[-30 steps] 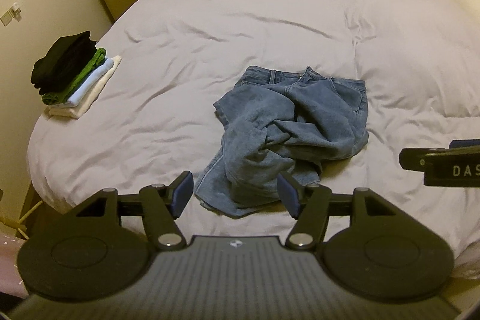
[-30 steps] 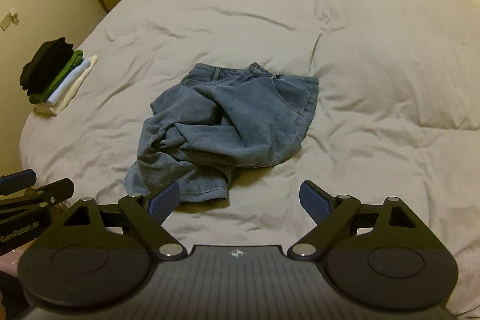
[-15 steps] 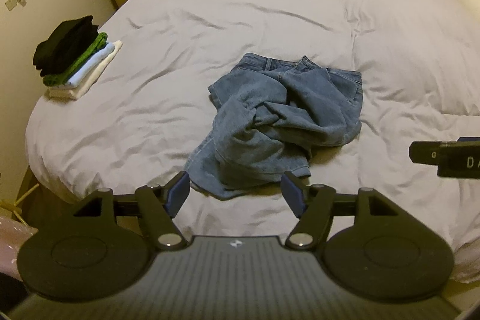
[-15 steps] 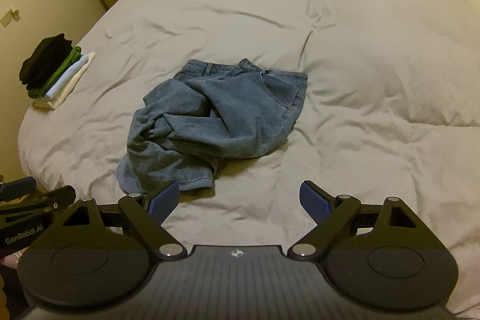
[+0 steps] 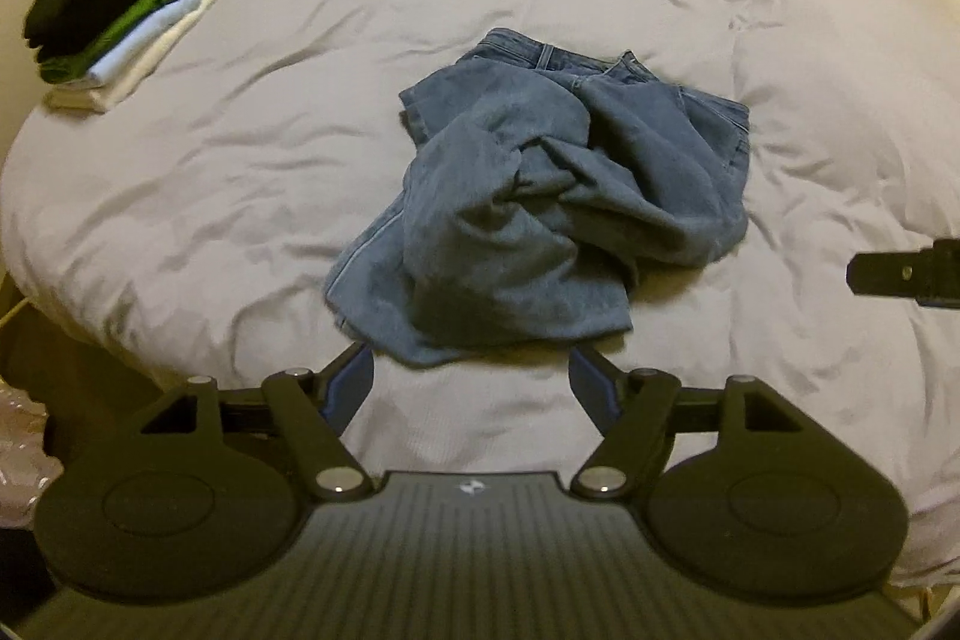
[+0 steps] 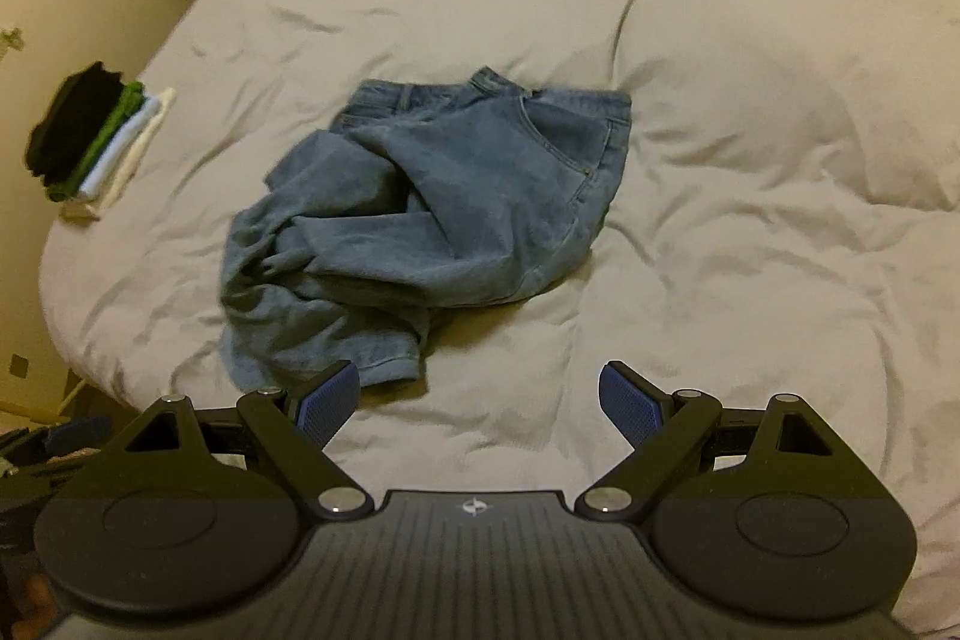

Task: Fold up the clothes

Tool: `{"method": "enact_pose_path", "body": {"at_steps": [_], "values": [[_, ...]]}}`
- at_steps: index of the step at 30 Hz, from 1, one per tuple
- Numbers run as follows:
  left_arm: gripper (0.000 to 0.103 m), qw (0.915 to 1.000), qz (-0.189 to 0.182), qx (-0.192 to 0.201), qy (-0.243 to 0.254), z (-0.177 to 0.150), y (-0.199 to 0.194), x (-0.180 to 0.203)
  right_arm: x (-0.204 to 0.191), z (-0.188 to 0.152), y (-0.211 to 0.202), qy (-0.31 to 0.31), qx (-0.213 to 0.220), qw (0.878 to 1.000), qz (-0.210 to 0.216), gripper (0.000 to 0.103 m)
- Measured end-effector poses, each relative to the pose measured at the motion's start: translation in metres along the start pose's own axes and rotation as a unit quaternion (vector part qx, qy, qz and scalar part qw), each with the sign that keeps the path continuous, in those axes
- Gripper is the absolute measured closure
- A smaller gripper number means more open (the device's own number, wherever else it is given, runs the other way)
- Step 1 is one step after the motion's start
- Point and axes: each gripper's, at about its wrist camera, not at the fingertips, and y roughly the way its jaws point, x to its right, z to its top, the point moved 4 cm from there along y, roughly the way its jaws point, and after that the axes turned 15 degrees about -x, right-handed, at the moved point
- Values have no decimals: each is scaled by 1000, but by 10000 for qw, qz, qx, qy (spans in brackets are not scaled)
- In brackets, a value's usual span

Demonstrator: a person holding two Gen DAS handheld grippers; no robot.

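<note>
Jeans (image 5: 552, 196) crumpled on bed (image 5: 240, 172).
Left hand-held gripper (image 5: 471, 379) just widened, right hand-held gripper (image 6: 480, 394) agape; both empty.

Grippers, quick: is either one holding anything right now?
Left gripper: open and empty, jaws just been opening, short of the jeans.
Right gripper: open wide, empty, over bare duvet.
</note>
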Motion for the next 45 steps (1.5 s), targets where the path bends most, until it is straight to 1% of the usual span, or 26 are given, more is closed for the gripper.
{"method": "enact_pose_path", "body": {"at_steps": [4, 8, 12, 15, 19, 23, 24, 25, 29, 32, 35, 38, 41, 42, 43, 44, 45], "values": [[32, 9998, 2, -137, 126, 30, 28, -6, 1, 27, 21, 254, -120, 9996, -45, 14], [30, 9995, -176, -250, 79, 52, 52, -16, 9, 48, 40, 569, -221, 9981, -35, 14], [30, 9990, -233, -373, -2, 61, 74, -18, 24, 60, 63, 818, -373, 9959, -107, 14], [29, 9985, -345, -409, -74, 63, 85, -15, 35, 68, 78, 868, -498, 9949, -114, 14], [28, 9977, -387, -404, -376, 64, 98, -8, 48, 84, 100, 810, -670, 9944, -53, 14], [27, 9953, -325, -375, -832, 61, 113, 3, 64, 101, 119, 671, -862, 9940, 56, 14], [26, 9944, -288, -354, -950, 60, 115, 5, 68, 106, 122, 622, -884, 9941, 74, 14], [22, 9934, -252, -329, -1069, 59, 118, 7, 73, 110, 125, 575, -902, 9942, 94, 14], [19, 9866, -156, -65, -1622, 62, 126, 11, 95, 133, 137, 498, -919, 9943, 231, 14], [19, 9806, -22, 97, -1958, 66, 133, 11, 111, 154, 149, 603, -836, 9938, 421, 14], [19, 9771, 127, 183, -2114, 66, 139, 11, 125, 174, 164, 790, -739, 9919, 668, 14], [19, 9769, 207, 251, -2111, 65, 139, 12, 135, 188, 187, 971, -777, 9888, 828, 14], [19, 9758, 149, 233, -2171, 58, 139, 12, 141, 194, 213, 1100, -853, 9860, 921, 19], [19, 9752, 106, 198, -2203, 57, 140, 10, 141, 195, 218, 1114, -824, 9858, 946, 24], [24, 9763, 118, 190, -2154, 58, 140, 10, 142, 195, 223, 1127, -796, 9857, 971, 30], [26, 9773, 130, 183, -2105, 60, 141, 10, 142, 196, 227, 1140, -762, 9854, 1006, 33], [34, 9784, 142, 175, -2056, 61, 141, 10, 142, 197, 227, 1152, -711, 9851, 1064, 43]]}}
